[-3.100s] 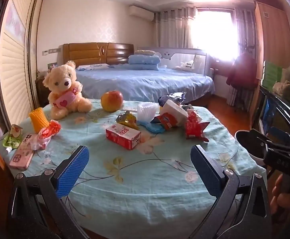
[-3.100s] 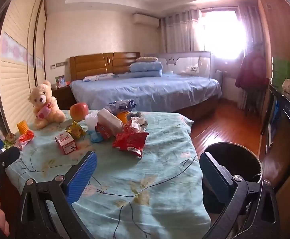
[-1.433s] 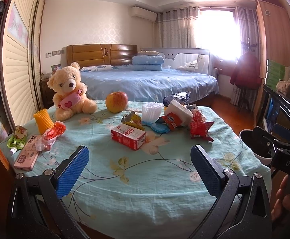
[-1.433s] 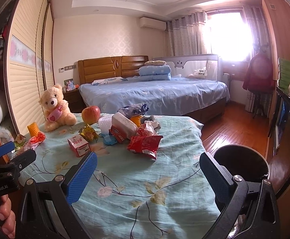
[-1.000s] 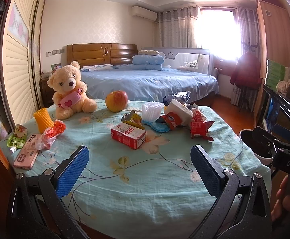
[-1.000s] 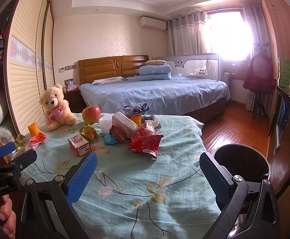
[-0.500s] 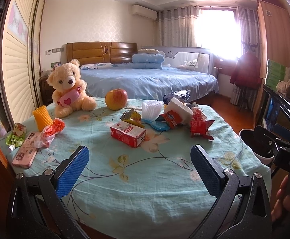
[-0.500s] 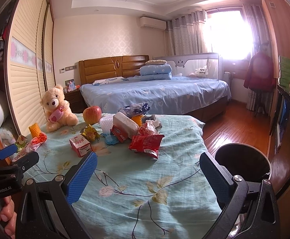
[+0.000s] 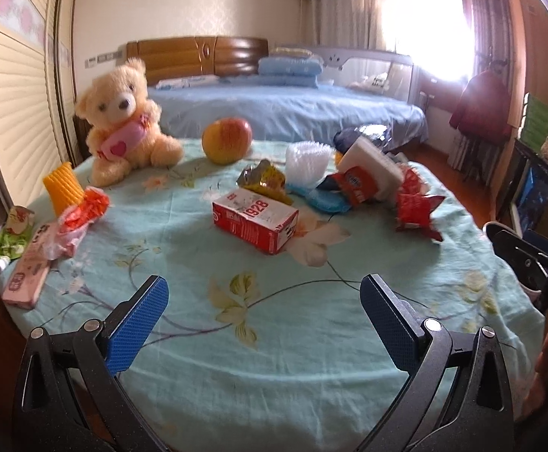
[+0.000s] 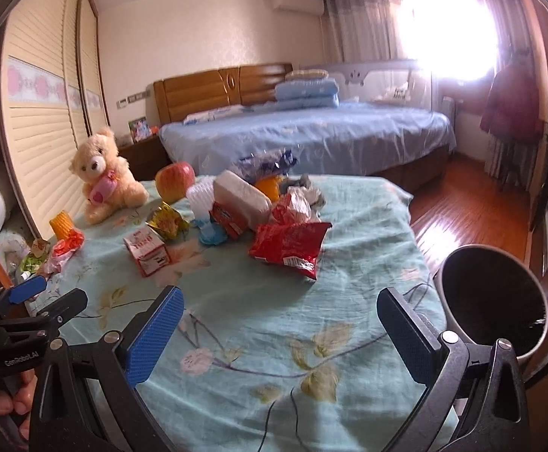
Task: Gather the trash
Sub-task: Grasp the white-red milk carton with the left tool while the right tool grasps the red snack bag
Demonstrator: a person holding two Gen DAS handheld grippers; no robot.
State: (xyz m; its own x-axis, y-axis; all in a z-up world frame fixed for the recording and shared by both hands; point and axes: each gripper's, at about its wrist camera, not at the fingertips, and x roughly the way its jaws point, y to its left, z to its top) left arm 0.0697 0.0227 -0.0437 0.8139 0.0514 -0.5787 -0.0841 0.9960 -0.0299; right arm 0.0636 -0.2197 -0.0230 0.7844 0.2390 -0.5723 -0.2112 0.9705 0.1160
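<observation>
- My left claw [image 9: 260,295] and right claw [image 10: 281,314] are both wide apart, holding nothing.
- All the trash, like the red bag [image 10: 289,250], sits on the worktop [image 10: 349,271].
- The bin [image 10: 494,303] looks empty.

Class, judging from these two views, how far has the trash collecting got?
Done: nothing visibly; what shows of the bin looks dark and empty. In hand: nothing, left tongs and right tongs both open above the tablecloth. Left: the red carton, red snack bag and the wrappers behind.
</observation>
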